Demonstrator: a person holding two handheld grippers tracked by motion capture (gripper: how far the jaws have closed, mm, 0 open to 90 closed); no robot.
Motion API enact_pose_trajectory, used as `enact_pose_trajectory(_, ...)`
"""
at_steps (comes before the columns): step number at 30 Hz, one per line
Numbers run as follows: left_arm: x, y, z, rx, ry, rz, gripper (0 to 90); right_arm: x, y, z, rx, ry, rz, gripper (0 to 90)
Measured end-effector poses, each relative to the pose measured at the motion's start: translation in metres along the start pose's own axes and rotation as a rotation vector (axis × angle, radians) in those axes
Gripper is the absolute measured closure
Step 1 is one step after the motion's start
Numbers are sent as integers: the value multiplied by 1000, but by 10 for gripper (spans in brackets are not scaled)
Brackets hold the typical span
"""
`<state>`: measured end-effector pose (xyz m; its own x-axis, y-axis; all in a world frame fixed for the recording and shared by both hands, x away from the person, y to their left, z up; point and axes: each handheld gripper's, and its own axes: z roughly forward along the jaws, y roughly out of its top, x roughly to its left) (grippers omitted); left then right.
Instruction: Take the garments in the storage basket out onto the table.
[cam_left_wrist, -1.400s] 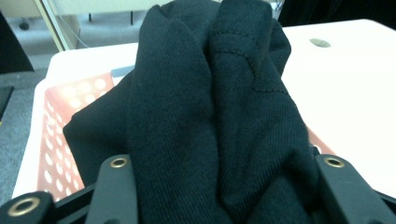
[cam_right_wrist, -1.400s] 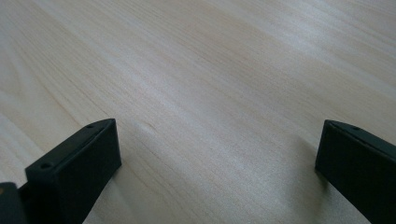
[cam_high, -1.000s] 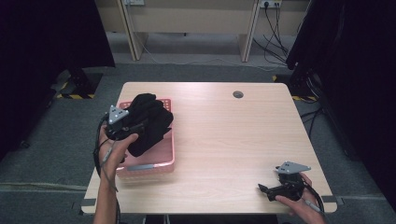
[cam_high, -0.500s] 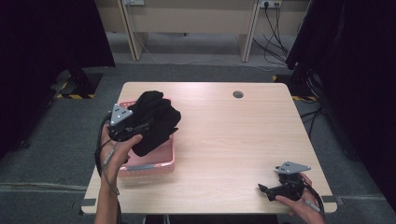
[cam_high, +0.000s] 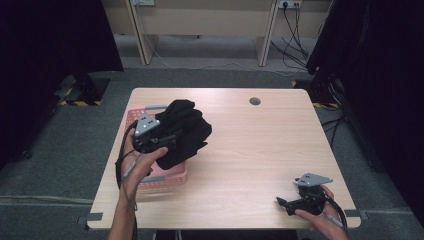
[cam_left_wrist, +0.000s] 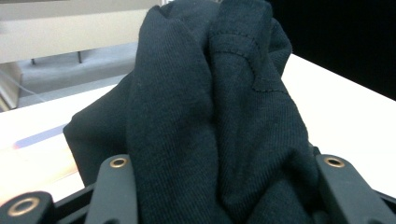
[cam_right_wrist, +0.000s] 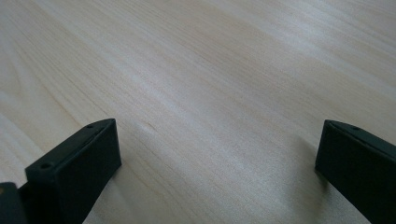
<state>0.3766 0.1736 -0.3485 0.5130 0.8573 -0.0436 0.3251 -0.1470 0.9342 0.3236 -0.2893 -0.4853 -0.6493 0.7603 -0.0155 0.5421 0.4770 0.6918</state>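
While the left gripper (cam_high: 167, 140) is clamped on a bunched black garment (cam_high: 182, 131), the fabric hangs off its jaws toward the table's middle, w/ the bulk over the right rim of the pink basket (cam_high: 165, 177) and partly past it above bare tabletop. In the left gripper view the knit cloth (cam_left_wrist: 210, 116) is wedged tight btwn both jaws, folds rising upright, no clear long axis since it's a wad. Right gripper (cam_high: 286, 204) sits low at the near right corner of the wooden table (cam_high: 260, 145), jaws apart w/ nothing btwn them, only wood grain ahead (cam_right_wrist: 210, 93). It's well apart from the garment, which lies up and to its left across the table. So left hand is the nearer one by far; I'd judge any laying-out starts w/ the left carrying the cloth toward centre, right coming in to catch a free edge.
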Motion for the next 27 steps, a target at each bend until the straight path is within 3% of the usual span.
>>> enact_pose_trajectory(11, -24, 9, 25, 12, -67, 19, 477, 0, 0, 0, 0, 0, 1, 2)
enact_pose_trajectory(17, -37, 10, 37, 25, -124, 21, 476, 0, 0, 0, 0, 0, 0, 2)
enact_pose_trajectory(27, -57, 14, 54, 45, -174, 45, 476, 0, 0, 0, 0, 0, 0, 2)
